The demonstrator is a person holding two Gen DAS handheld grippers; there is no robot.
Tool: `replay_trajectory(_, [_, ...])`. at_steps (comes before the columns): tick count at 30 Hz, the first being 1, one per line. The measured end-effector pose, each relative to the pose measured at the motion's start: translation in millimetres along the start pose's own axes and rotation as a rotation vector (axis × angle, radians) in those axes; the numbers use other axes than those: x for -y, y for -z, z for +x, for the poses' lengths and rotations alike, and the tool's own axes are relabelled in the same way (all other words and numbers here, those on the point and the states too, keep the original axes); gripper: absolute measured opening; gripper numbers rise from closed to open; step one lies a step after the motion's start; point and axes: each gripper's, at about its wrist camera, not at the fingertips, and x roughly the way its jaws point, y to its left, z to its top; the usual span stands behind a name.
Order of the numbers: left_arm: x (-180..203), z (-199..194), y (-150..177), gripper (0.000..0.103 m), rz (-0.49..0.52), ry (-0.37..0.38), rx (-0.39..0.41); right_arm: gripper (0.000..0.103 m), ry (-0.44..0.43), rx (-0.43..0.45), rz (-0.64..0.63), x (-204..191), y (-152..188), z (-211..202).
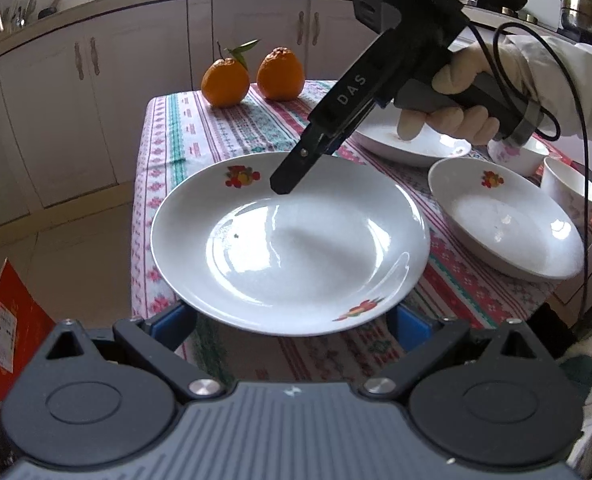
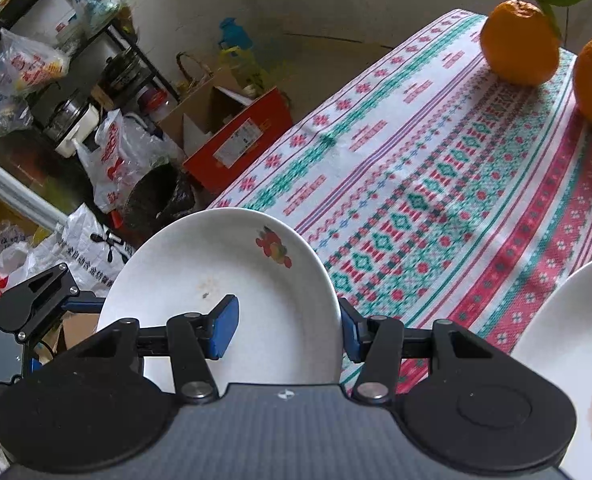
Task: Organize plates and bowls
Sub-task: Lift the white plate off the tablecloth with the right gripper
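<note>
A white plate with fruit prints [image 1: 291, 240] is held above the near left part of the table. My right gripper [image 1: 283, 186] grips its far rim; in the right wrist view the right gripper [image 2: 287, 328] has one blue pad [image 2: 225, 328] inside the plate [image 2: 223, 280] and the other outside the rim. My left gripper [image 1: 291, 322] is open, its blue pads [image 1: 171, 322] under the plate's near rim on either side. A second fruit-print plate [image 1: 508, 220] and a third white plate [image 1: 412, 144] lie on the table to the right. Two small bowls [image 1: 516, 156] stand at the far right.
Two oranges [image 1: 251, 76] sit at the far end of the patterned tablecloth [image 1: 199, 136]. A red box [image 1: 11, 320] stands on the floor at the left. Bags, boxes and a rack [image 2: 75, 80] crowd the floor beside the table. Kitchen cabinets [image 1: 135, 80] lie beyond.
</note>
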Motion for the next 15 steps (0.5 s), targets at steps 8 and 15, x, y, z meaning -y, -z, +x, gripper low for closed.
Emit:
replay_trajectory(8, [-12, 14, -13, 0.100, 0.034, 0.018, 0.008, 0.058, 0.025, 0.031, 0.029, 12, -9, -3])
replay_trajectory(15, [-20, 26, -19, 0.100, 0.048, 0.031, 0.005, 0.058, 0.041, 0.044, 0.054, 23, -17, -1])
